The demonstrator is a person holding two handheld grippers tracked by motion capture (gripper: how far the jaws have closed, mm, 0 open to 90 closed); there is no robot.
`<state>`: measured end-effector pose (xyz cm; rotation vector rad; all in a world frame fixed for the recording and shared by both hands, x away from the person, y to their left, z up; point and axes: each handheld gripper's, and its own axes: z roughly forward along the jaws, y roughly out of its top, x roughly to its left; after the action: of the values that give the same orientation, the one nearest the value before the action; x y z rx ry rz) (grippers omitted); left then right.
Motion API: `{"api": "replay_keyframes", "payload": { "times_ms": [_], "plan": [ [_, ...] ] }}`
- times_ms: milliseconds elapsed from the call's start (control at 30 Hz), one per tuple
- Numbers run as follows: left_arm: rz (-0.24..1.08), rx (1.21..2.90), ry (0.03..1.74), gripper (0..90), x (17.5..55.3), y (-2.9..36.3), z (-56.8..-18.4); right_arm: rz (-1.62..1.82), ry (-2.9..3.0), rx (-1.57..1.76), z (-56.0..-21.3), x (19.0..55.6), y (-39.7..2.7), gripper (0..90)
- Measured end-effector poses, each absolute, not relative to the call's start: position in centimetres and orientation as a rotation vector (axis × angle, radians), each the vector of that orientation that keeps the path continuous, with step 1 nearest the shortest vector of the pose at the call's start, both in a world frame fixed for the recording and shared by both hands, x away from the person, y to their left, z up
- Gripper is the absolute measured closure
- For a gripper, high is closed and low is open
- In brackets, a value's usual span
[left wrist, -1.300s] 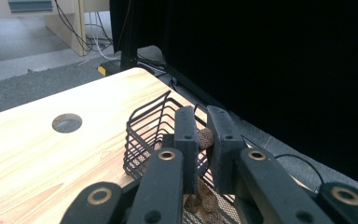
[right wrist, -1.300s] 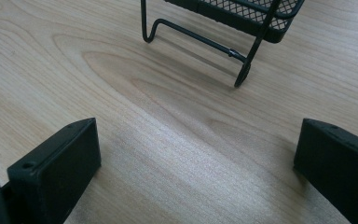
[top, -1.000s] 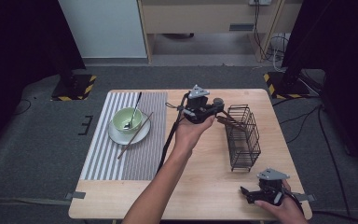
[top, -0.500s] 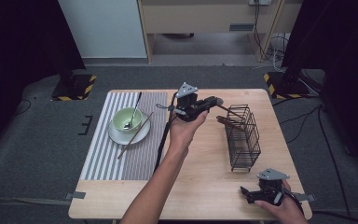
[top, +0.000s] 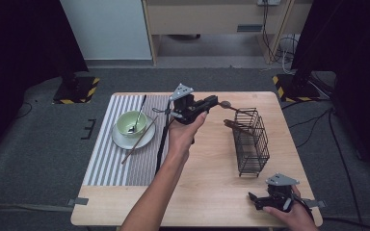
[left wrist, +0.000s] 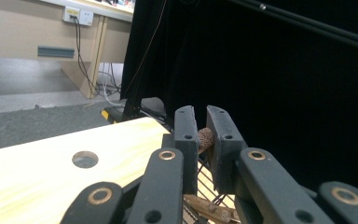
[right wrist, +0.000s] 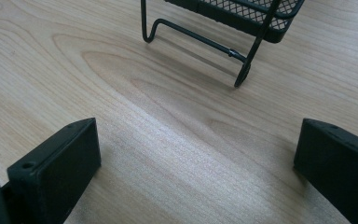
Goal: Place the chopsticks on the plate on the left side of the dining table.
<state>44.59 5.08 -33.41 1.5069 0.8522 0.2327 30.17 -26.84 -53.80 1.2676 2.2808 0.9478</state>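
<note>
**Inspector:** High view, first finding. The left gripper (top: 214, 102) is held above the far middle of the table (top: 207, 192), its jaws pressed together on a wooden spoon (top: 225, 103). The spoon head sticks out past the tips toward the basket (top: 251, 142), near its top far corner and not yet over the opening.

**Clerk:** Why held level and high?

**Inspector:** In my judgement, to clear the basket rim. The wire walls are tall, so anything going in must enter from above. The left gripper view confirms the pinch: a brown knob sits between the two pads, with the wire grid below.

**Clerk:** And the right gripper (top: 253, 199)?

**Inspector:** It rests on the near right corner of the table, jaws spread wide with nothing between them but bare wood. It is parked clear of the working path; the right gripper view shows the basket's foot just ahead.

**Clerk:** The remaining items?

**Inspector:** A utensil (top: 236, 126) leans out of the basket's left side. A bowl (top: 131, 123) stands on a saucer (top: 147, 138) on the striped mat (top: 106, 159), laid out as a place setting. A metal spoon (top: 137, 118) lies in the bowl, and a stick (top: 137, 142) lies across the saucer rim.

**Clerk:** Counts?

**Inspector:** Grippers, two. Basket, one. Wooden pieces at the basket, two: one held, one inside. Bowl, saucer, mat, metal spoon, stick: one each.
</note>
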Motion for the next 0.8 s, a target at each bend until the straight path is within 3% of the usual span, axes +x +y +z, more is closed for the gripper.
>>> {"api": "replay_keyframes", "payload": {
  "times_ms": [800],
  "plan": [
    [0.233, 1.372, 0.848, 82.8, 44.8, 7.0, -33.1, 0.947, 2.282, 1.266, -53.8, 30.2, -26.9, 0.5]
  ]
}}
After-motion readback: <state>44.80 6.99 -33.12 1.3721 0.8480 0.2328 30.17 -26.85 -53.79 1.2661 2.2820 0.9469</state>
